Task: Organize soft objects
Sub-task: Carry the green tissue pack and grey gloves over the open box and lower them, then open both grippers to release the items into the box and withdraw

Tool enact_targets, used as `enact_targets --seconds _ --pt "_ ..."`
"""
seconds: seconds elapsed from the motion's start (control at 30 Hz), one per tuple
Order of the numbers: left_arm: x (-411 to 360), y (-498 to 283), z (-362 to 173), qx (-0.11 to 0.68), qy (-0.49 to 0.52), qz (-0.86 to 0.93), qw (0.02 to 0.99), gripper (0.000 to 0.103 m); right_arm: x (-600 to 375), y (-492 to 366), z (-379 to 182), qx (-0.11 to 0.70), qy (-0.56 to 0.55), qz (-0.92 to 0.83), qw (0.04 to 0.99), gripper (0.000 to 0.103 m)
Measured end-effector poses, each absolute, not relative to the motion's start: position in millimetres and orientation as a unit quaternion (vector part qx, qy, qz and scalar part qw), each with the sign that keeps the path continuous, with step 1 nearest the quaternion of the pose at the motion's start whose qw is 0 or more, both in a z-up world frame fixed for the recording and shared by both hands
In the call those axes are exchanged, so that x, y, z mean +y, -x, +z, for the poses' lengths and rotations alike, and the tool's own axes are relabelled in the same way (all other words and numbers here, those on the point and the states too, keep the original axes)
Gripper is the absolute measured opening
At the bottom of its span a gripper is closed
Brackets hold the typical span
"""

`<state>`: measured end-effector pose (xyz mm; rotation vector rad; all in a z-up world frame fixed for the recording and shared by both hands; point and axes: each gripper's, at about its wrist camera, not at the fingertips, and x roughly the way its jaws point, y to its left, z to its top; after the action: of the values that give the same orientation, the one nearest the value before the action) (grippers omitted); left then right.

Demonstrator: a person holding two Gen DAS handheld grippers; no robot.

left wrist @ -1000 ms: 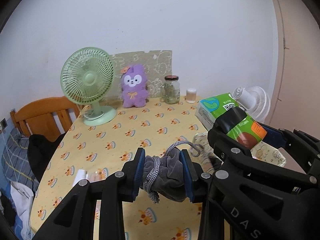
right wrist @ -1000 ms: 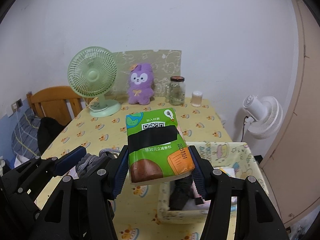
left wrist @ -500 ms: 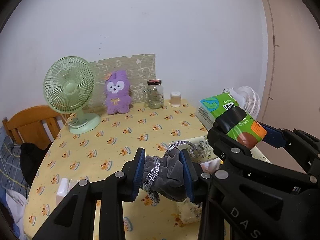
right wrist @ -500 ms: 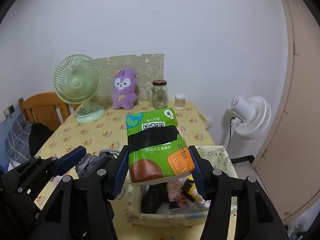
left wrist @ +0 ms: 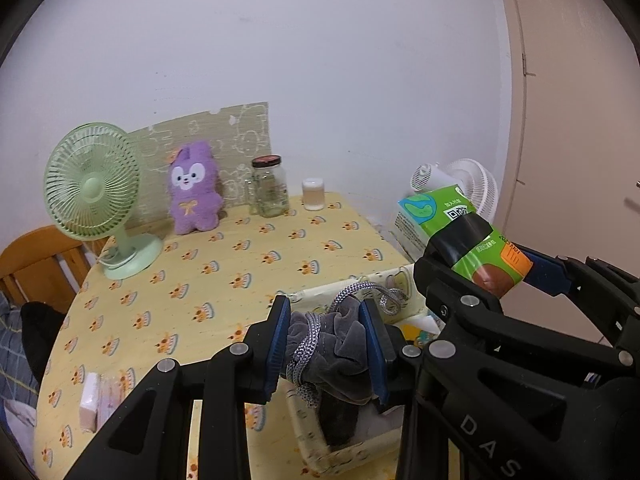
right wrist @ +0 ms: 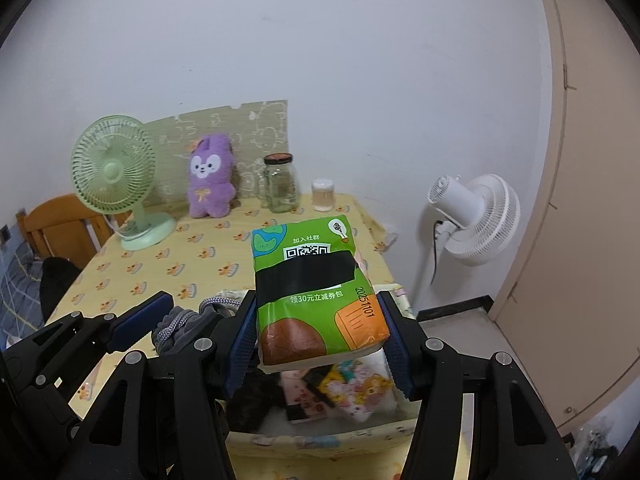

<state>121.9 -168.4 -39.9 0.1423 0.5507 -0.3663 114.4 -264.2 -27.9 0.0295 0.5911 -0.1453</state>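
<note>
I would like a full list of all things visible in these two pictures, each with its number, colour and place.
tissue pack: 1, green, held above the fabric bin
pouch: 1, grey with a cord, held above the fabric bin
fabric bin: 1, pale yellow, near table edge, holds soft items
plush toy: 1, purple, back of table
desk fan: 1, green, back left of table
glass jar: 1, clear with dark lid, beside the plush toy
small cup: 1, whitish, right of the jar
floor fan: 1, white, right of table
chair: 1, wooden, left of table
table: 1, yellow patterned cloth
left hand-held gripper: 1, black, shut on pouch
right hand-held gripper: 1, black, shut on tissue pack
</note>
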Motion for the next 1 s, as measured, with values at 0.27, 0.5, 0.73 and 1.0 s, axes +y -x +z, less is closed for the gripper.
enact_targets --seconds 0.27,0.5,0.73,1.0 --pt "-187.5 -132.7 -47.3 0.274 -0.084 -0.19 0.939 0.036 -285.8 -121.9 -35.7 0.294 -0.027 -0.084 0.952 0.06" --pt "-202.5 -142.5 -60.9 0.292 -0.093 -0.202 0.93 0.04 -302.8 -130.6 -49.4 0.307 -0.035 -0.092 0.947 0.06" --pt "-209.1 -148.6 -73.7 0.302 -0.098 -0.202 0.926 0.064 -310.4 -137.1 -64.4 0.322 -0.039 -0.091 0.942 0.06" --pt "-209.4 -152.6 -79.8 0.312 -0.112 -0.201 0.922 0.083 -311.2 -144.8 -74.1 0.332 -0.045 -0.083 0.938 0.06"
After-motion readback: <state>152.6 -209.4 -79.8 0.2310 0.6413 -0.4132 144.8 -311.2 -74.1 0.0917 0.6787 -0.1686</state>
